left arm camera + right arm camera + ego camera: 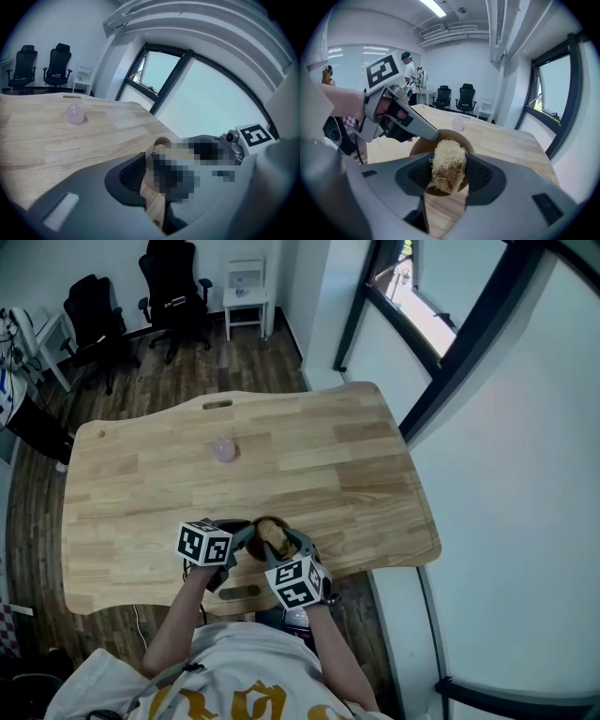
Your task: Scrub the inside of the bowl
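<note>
A brown wooden bowl (253,524) stands near the table's front edge. My left gripper (239,542) is shut on the bowl's left rim; in the left gripper view the rim (154,197) runs between the jaws of my left gripper (150,187). My right gripper (281,545) is shut on a tan fibrous scrubber (273,533). In the right gripper view the scrubber (448,165) sits upright between the jaws of my right gripper (447,172), over the bowl (423,143), and the left gripper (401,117) reaches in from the left. A mosaic patch hides the bowl's inside in the left gripper view.
A small pale pink rounded object (223,449) rests mid-table beyond the bowl. The wooden table (337,465) has a slot at its far edge (217,404). Office chairs (173,287) and a white side table (246,301) stand behind, with a window wall at right.
</note>
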Demonstrator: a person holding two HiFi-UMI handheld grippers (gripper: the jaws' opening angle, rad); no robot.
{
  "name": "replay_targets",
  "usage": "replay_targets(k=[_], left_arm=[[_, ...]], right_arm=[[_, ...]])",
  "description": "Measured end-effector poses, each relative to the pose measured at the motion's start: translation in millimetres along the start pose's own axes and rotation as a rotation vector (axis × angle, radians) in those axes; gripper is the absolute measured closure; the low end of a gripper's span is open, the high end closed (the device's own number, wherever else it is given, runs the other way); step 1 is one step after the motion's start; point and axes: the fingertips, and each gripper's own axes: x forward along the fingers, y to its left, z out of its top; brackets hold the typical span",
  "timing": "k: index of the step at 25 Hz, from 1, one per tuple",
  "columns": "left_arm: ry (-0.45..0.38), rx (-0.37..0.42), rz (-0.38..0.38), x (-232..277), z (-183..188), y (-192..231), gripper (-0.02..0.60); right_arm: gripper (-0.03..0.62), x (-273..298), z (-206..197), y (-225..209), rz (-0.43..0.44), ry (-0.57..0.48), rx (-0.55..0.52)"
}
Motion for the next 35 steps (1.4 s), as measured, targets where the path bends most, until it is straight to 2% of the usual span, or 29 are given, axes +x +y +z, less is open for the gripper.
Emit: replay_targets(k=[8, 16, 23, 29, 35], left_arm=[[0.015, -0.001, 0.006, 1, -5, 7, 0.551], [0.022, -0.011, -0.005, 4, -7, 12, 0.551], [0.032, -0.026, 0.007, 3, -8, 22, 0.551], [0.102, 0.060, 0.064, 6, -19, 27, 0.551], [0.143, 0.125, 0.096, 13, -25, 25, 0.551]], right_arm=[[0.410, 9, -1, 17, 0.087, 0.012, -0.006], [0.410, 14, -4, 23, 0.133, 0.044, -0.020], [0.410, 18, -8, 40, 0.204, 0.088, -0.087], [0.410, 23, -29, 51, 0.216, 0.232, -0.242], [0.410, 27, -46, 45, 0.172, 0.304, -0.306]])
